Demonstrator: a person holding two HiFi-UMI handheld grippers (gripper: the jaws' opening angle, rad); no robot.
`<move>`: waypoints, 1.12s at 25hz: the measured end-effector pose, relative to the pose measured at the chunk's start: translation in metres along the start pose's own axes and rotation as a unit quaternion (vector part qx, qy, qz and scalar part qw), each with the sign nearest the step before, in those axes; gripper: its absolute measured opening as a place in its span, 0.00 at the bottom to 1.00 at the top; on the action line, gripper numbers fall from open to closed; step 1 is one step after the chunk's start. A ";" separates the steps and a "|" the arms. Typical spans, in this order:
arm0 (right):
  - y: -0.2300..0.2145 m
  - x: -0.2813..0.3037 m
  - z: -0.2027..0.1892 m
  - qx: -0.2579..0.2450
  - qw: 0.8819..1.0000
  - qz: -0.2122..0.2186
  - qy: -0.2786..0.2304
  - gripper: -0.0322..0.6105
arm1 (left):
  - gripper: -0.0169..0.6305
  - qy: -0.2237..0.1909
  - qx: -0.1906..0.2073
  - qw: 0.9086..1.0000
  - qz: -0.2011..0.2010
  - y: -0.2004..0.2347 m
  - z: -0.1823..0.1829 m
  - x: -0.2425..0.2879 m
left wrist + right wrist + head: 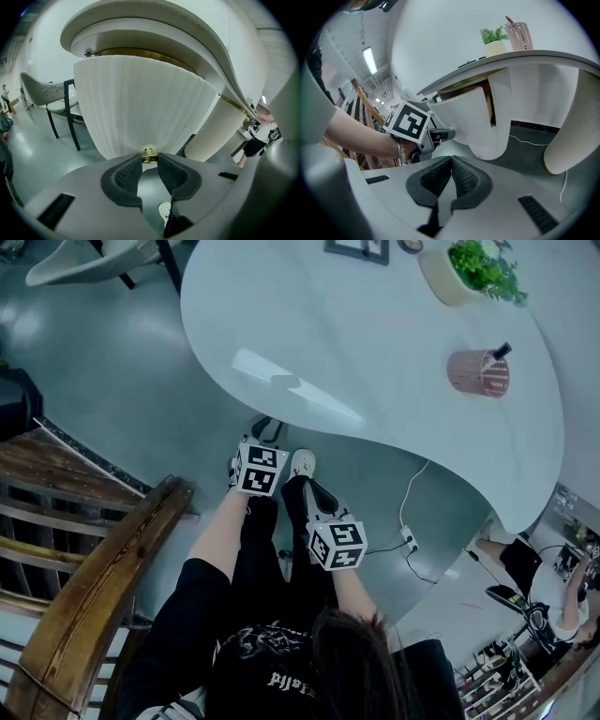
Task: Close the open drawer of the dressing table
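Observation:
The dressing table's open drawer (140, 103) is a curved, white ribbed front that stands out from under the white tabletop (375, 352). A small brass knob (148, 154) sits at its lower middle. My left gripper (149, 159) is shut on this knob, one pad on each side. From the right gripper view, the left gripper (443, 134) reaches the drawer (468, 117) from the left, and a gap shows behind the drawer front. My right gripper (451, 161) hangs back, shut with nothing in it. In the head view, the tabletop's edge hides the left gripper's (260, 468) tips.
A potted plant (459, 273) and a pink pen holder (478, 373) stand on the tabletop. A ribbed white table leg (215, 136) stands right of the drawer. A cable and plug (408, 540) lie on the floor. A wooden railing (84, 587) runs at the left.

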State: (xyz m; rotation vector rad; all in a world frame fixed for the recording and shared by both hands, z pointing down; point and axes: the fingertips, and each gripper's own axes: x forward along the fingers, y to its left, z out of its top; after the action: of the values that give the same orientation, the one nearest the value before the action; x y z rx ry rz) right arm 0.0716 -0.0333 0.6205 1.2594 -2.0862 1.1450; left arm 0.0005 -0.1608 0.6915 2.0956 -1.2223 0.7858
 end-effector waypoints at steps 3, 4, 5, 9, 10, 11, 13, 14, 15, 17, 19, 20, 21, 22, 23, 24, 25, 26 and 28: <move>-0.001 0.000 0.001 0.001 1.000 -0.001 -0.001 0.09 | 0.20 0.002 0.002 1.000 -0.003 0.000 0.001 0.003; -0.001 0.001 0.000 0.001 1.000 -0.002 -0.001 0.09 | 0.20 0.000 0.004 1.000 -0.004 0.000 0.002 0.003; -0.001 0.001 0.000 0.000 1.000 -0.002 0.000 0.09 | 0.20 -0.004 0.006 1.000 -0.005 0.001 0.003 0.004; -0.005 0.002 -0.001 -0.005 1.000 -0.001 0.003 0.09 | 0.20 -0.017 0.012 1.000 -0.002 0.002 0.011 0.009; -0.007 0.002 0.000 -0.005 1.000 -0.002 0.002 0.09 | 0.20 -0.016 0.012 1.000 -0.003 0.001 0.011 0.010; -0.009 0.002 0.001 -0.005 1.000 -0.004 0.002 0.09 | 0.20 -0.016 0.012 1.000 -0.003 0.001 0.012 0.011; -0.010 0.002 0.004 -0.006 1.000 -0.005 -0.001 0.09 | 0.20 -0.016 0.020 1.000 0.001 0.002 0.015 0.012; -0.009 0.002 0.007 -0.009 1.000 -0.004 -0.004 0.09 | 0.20 -0.016 0.025 1.000 0.004 0.002 0.016 0.013; -0.009 0.002 0.011 -0.012 1.000 -0.002 -0.008 0.09 | 0.20 -0.017 0.027 0.999 0.007 0.003 0.017 0.013; -0.009 0.002 0.020 -0.017 1.000 -0.001 -0.018 0.09 | 0.20 -0.023 0.023 0.999 0.008 0.003 0.018 0.016; -0.011 0.004 0.028 -0.018 0.999 -0.003 -0.026 0.09 | 0.20 -0.029 0.025 0.999 0.006 0.003 0.020 0.018; -0.012 0.005 0.032 -0.018 0.999 -0.004 -0.030 0.09 | 0.20 -0.030 0.029 0.999 0.005 0.003 0.022 0.020; -0.013 0.006 0.035 -0.018 0.999 -0.004 -0.034 0.09 | 0.20 -0.031 0.033 0.999 0.003 0.003 0.023 0.021; -0.013 0.007 0.039 -0.019 0.999 -0.004 -0.037 0.09 | 0.20 -0.032 0.038 0.999 0.001 0.003 0.024 0.022; -0.012 0.008 0.042 -0.021 0.999 -0.003 -0.040 0.09 | 0.20 -0.034 0.042 0.999 0.000 0.004 0.026 0.023; -0.012 0.009 0.045 -0.024 0.999 -0.003 -0.042 0.09 | 0.20 -0.037 0.044 0.998 -0.001 0.005 0.027 0.023; -0.012 0.010 0.048 -0.027 0.999 -0.003 -0.043 0.09 | 0.20 -0.040 0.045 0.998 -0.002 0.005 0.028 0.024; -0.013 0.011 0.050 -0.029 0.999 -0.003 -0.044 0.09 | 0.20 -0.043 0.046 0.998 -0.003 0.006 0.029 0.025; -0.015 0.013 0.053 -0.033 0.998 -0.003 -0.047 0.09 | 0.20 -0.048 0.046 0.998 -0.003 0.007 0.032 0.027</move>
State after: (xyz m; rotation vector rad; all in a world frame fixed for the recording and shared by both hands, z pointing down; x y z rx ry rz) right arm 0.0805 -0.0880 0.6067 1.3093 -2.1680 1.0237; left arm 0.0121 -0.2020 0.6915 2.2340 -1.2517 0.7588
